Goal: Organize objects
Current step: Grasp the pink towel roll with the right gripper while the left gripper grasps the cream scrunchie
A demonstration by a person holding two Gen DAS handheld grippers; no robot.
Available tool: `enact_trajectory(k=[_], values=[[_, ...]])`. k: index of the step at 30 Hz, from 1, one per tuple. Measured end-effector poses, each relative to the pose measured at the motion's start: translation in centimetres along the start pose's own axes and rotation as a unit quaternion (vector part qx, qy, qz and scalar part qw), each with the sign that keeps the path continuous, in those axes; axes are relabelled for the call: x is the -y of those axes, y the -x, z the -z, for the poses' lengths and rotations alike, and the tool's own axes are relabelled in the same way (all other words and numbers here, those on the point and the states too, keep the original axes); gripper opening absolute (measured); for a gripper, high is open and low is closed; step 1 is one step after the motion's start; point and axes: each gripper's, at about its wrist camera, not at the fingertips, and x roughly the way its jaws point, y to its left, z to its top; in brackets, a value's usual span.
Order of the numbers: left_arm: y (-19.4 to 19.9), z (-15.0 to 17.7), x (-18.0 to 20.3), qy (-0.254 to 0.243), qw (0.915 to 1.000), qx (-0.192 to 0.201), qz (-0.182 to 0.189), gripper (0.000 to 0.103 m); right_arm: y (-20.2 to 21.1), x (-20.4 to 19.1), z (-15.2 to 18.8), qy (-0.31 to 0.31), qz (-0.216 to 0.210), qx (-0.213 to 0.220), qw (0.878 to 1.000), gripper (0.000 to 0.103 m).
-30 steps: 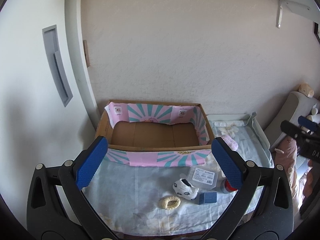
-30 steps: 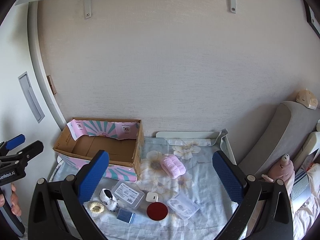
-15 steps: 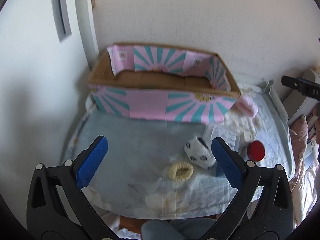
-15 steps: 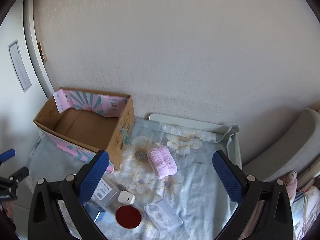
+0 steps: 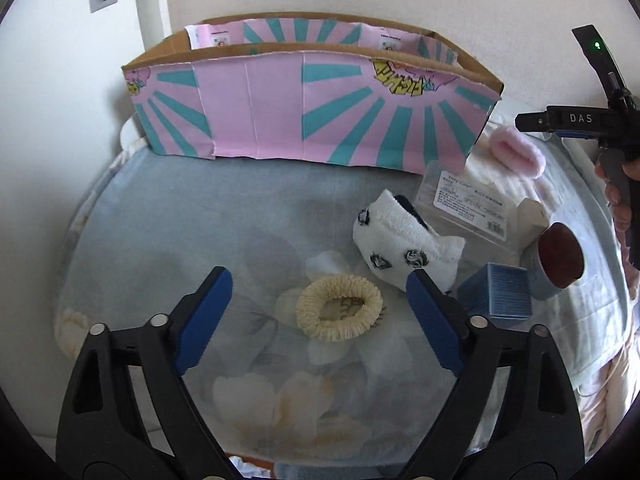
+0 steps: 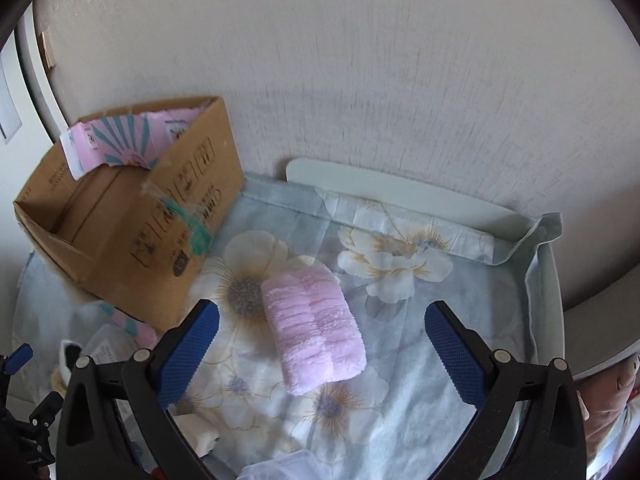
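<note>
Left wrist view: the left gripper stood open around the cream scrunchie, near the cardboard box; right gripper, open, straddled the pink towel; grasping seemed next; closure required.

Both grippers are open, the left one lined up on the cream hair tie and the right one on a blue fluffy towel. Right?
Not quite. The right wrist view shows the towel is pink, not blue. Otherwise correct: the right gripper is open over it, and the left gripper is open around the cream hair tie.
</note>
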Motion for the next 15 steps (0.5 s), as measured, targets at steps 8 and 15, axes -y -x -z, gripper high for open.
enact_trajectory(k=[8,15], values=[[-0.6,0.9,0.8,-0.014,0.9999,0.007,0.004,0.068,-2.1,0.3,0.1,0.017,-0.008,-0.018,1.0,0.098],[-1.2,1.6,1.2,-0.023,0.9997,-0.001,0.002,0.052,-3.4,0.2,0.0,0.021,-0.014,-0.032,0.999,0.091]])
